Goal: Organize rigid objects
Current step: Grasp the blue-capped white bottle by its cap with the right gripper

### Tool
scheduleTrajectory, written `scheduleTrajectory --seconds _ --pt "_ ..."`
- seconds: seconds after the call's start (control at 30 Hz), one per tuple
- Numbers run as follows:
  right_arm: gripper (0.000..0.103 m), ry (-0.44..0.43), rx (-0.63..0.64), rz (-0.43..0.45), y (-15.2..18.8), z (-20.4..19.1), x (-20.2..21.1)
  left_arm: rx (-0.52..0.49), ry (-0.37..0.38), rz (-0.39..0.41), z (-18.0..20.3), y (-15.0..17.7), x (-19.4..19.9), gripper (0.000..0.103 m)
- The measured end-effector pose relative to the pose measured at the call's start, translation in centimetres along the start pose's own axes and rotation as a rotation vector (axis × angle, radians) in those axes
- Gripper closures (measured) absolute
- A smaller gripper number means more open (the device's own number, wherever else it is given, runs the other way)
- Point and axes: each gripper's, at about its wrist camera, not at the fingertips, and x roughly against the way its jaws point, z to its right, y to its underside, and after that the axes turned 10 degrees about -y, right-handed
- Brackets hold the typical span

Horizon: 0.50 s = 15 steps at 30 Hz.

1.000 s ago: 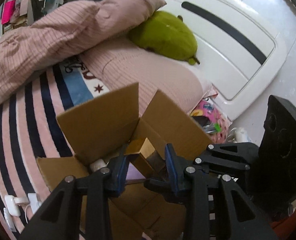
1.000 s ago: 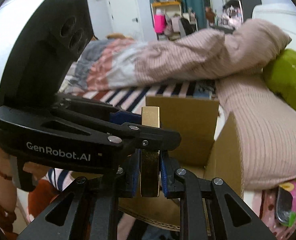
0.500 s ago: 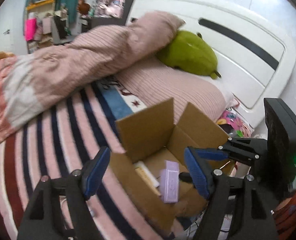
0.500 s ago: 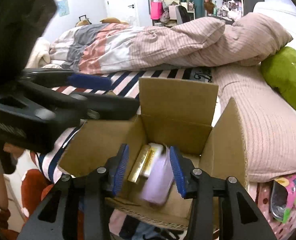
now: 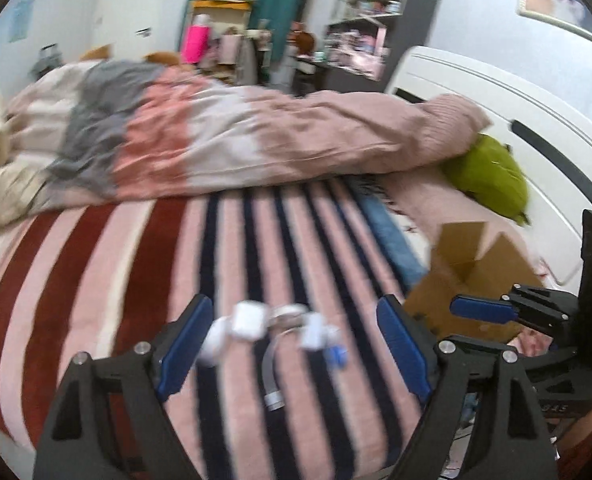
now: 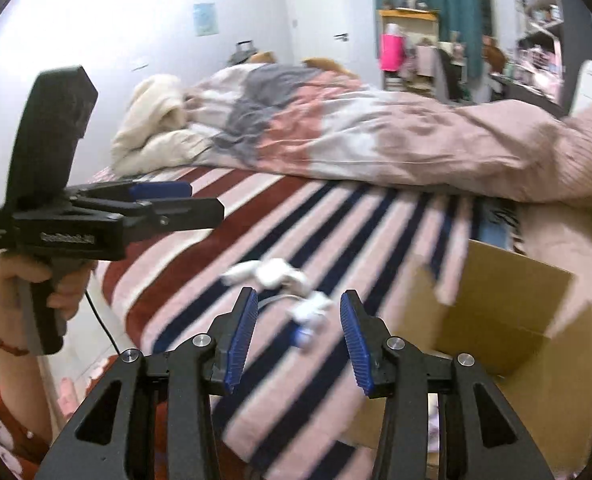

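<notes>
— Largest first?
— Striped blanket (image 5: 144, 264) over the bed, crumpled duvet (image 5: 256, 136) along its far side.
— Next?
— Open cardboard box (image 6: 507, 312) at the blanket's right edge.
— Small stuff?
— Blurred white chargers and cable (image 5: 272, 328) near the front edge, left of the box.
— Tools?
— Left gripper (image 5: 296, 348) spread wide, empty; right gripper (image 6: 299, 336) likewise, hovering near the chargers.

Little legible here. White lettering on side of my left gripper (image 6: 108, 216), seen from right wrist view: too blurred to read. Small pale digits on body of my right gripper (image 5: 491, 312), low in left wrist view: smeared, maybe "345", not sure. Blue wall poster (image 6: 206, 19): nothing readable.
</notes>
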Motion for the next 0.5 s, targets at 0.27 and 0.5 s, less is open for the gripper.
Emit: scheduleTrajectory --seconds 0.27,0.5 --pt "0.064 -0.019 -0.091 -0.065 1.9 -1.4 -8.8 0.055 -0.028 -0.040 -5.5 4.7 -2.3 0.021" --pt "0.064 0.185 -0.245 -0.093 5.8 3.6 -13.7 0.079 -0.014 -0.071 -7.9 7.7 -3.8 0.021"
